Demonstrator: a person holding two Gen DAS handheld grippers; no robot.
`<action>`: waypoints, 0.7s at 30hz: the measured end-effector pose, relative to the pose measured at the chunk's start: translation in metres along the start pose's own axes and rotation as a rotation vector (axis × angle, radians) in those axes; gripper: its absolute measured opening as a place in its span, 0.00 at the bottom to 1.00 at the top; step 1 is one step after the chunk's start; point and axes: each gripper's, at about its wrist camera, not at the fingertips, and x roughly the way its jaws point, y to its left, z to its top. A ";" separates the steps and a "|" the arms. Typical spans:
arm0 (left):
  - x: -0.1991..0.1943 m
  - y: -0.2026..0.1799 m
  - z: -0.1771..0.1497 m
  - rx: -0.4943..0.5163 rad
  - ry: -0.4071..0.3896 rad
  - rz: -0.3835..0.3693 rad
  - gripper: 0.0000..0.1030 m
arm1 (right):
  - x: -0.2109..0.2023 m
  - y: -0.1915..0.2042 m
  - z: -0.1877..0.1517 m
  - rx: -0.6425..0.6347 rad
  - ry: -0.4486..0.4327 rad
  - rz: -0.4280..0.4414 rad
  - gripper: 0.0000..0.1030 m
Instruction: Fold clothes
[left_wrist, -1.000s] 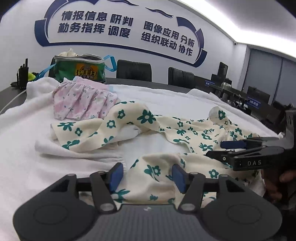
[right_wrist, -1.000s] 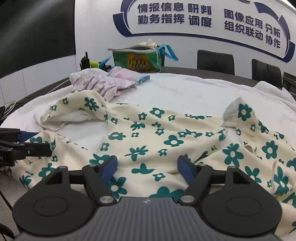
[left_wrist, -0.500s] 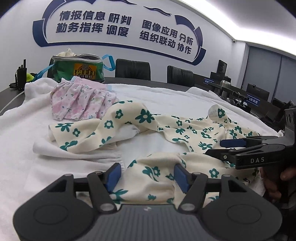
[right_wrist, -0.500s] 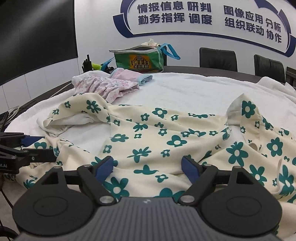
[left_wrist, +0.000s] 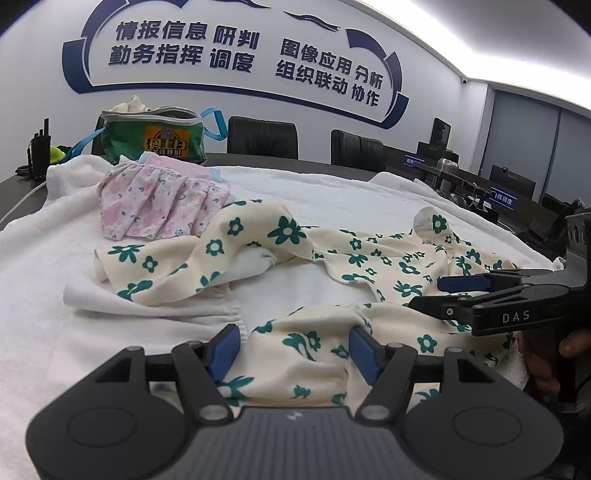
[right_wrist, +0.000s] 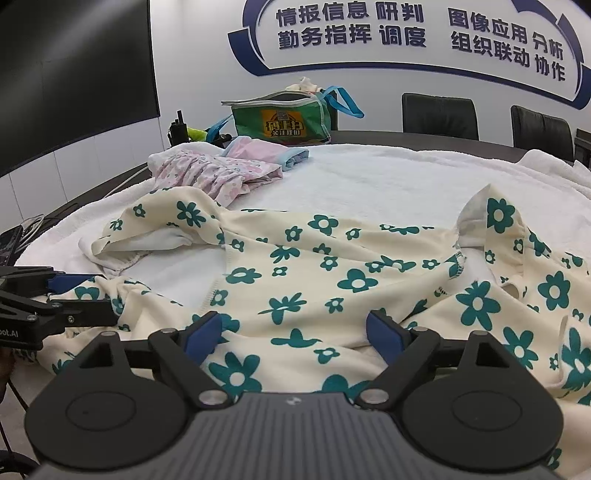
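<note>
Bright, even indoor light, glowing ceiling strip (left_wrist: 517, 40) overexposed up and to the right of the left gripper (left_wrist: 295, 347), soft faint shadows under cloth folds ahead of both tongs, strong fisheye bending at edges, dark vignetted corners, near gripper bodies slightly soft, far wall sharp

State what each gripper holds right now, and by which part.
Nothing is held. The left gripper stands open and the right gripper is opening; the flowered garment lies between both pairs of pads, unpinched.
</note>
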 end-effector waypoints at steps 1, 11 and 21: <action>0.000 0.000 0.000 -0.001 0.000 0.000 0.62 | 0.000 0.000 0.000 0.000 0.000 0.000 0.84; -0.039 0.003 0.036 0.087 -0.027 0.022 0.61 | -0.055 -0.010 0.029 -0.112 -0.070 0.071 0.86; 0.068 0.025 0.133 0.265 0.172 -0.086 0.74 | 0.050 -0.124 0.126 -0.366 0.174 0.061 0.87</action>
